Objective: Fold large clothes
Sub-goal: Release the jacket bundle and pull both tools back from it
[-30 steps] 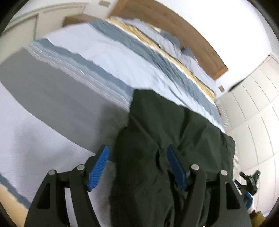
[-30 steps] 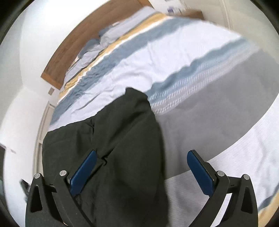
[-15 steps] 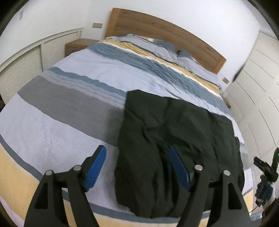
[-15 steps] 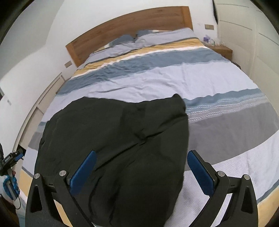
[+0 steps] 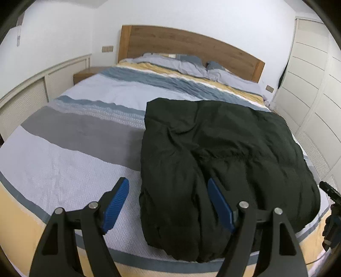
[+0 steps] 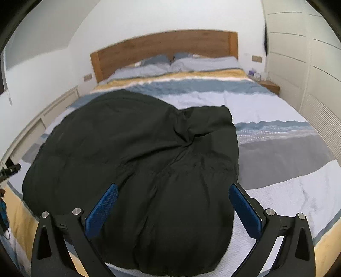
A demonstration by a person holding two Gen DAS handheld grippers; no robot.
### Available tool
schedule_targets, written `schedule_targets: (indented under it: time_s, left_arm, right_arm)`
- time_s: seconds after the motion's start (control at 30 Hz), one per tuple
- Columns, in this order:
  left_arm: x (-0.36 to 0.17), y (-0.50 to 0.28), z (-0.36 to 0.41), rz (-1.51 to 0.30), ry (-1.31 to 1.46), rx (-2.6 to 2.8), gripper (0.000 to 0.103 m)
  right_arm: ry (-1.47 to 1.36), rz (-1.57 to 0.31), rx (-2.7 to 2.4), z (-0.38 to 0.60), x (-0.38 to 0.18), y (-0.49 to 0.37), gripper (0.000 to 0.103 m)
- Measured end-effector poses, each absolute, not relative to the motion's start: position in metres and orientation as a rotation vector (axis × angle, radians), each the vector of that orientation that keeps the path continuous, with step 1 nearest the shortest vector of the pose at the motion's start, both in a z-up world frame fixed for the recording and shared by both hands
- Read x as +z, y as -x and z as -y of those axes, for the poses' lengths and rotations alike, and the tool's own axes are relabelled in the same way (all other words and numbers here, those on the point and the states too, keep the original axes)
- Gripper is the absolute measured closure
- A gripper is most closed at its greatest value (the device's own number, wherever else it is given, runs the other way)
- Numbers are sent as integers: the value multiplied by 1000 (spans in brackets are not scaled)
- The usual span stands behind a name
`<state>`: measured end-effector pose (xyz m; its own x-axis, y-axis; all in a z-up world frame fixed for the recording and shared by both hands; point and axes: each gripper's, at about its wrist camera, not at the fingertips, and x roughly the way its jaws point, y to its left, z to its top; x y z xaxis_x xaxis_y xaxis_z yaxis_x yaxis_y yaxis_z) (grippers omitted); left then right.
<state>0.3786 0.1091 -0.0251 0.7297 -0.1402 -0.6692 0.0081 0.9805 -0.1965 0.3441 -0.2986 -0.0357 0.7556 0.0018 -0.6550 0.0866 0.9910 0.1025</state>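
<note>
Garment (image 5: 223, 153), dark, lies folded on bed (image 5: 70, 153) ahead of both hand-held grippers: left (image 5: 168, 204), having just widened, and right (image 6: 173, 209) gape empty.

A wooden headboard (image 5: 191, 45) is backing the striped bed (image 5: 85, 136); white walls (image 5: 191, 17) and wardrobe doors (image 5: 315, 89) are flanking it.

Left tool (image 5: 168, 204) angled downward, blue pads spread wide, jaws just been opening, nothing gripped between them. Right tool (image 6: 173, 211) likewise angled down, jaws wide apart, empty.
</note>
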Motion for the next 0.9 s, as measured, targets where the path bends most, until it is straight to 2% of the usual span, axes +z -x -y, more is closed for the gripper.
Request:
schedule_targets:
  time_s: [0.13, 0.33, 0.4, 0.7, 0.9]
  left_arm:
    - [-30, -369, -98, -676, 166, -83, 27]
    - [-13, -336, -80, -664, 155, -100, 27]
    - [-5, -320, -74, -658, 157, -121, 22]
    - [28, -198, -30, -623, 54, -152, 22]
    - [50, -129, -30, -585, 57, -93, 22]
  right_arm:
    - [-127, -635, -36, 294, -34, -325, 1]
    - [-138, -629, -11, 283, -19, -296, 1]
    - [-106, -631, -24, 273, -11, -277, 1]
    - [-98, -658, -61, 236, 20, -175, 1]
    - [-71, -658, -53, 211, 41, -130, 1]
